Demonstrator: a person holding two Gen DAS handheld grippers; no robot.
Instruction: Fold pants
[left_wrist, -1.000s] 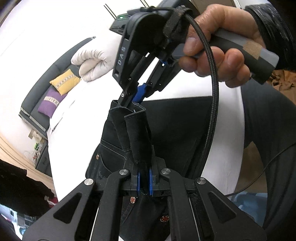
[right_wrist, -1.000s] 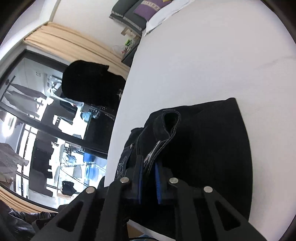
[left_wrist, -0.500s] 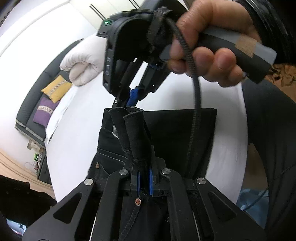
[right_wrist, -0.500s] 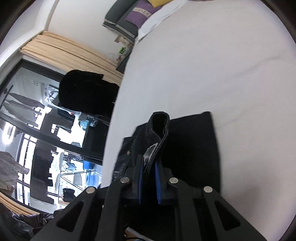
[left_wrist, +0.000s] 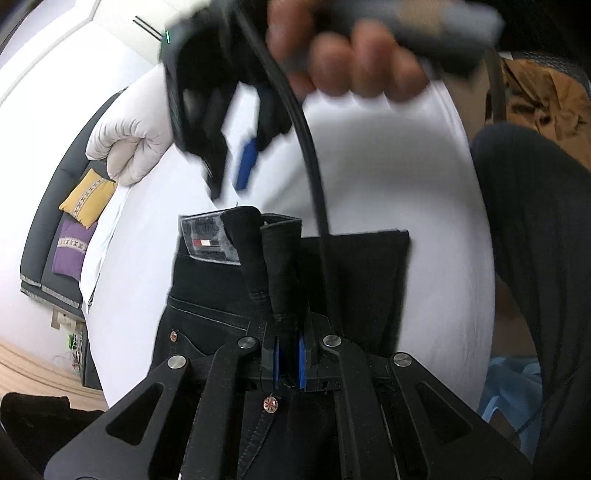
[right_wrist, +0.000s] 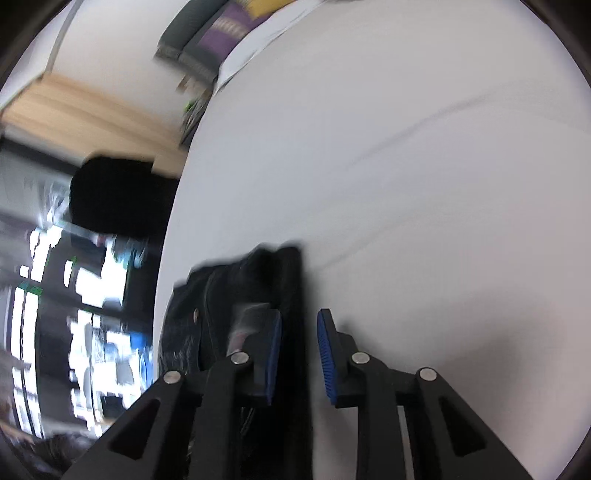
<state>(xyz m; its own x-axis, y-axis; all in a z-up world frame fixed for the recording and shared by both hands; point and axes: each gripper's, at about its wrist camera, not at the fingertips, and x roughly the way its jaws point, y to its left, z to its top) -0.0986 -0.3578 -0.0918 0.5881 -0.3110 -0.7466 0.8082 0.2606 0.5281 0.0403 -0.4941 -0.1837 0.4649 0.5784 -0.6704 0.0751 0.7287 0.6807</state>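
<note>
Your left gripper is clamped on the waistband of the pants folded on the white bed, while your right gripper, jaws just opened and empty, sits past the waistband's far end, so the release falls to the left.

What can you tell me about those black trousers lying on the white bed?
The black denim pants lie folded on the white bed sheet, waistband up, showing pale stitching, copper rivets and a clear size sticker. The left claw is shut on a standing fold of the waistband. The right claw has just been opening; its pads no longer press the cloth.
</note>
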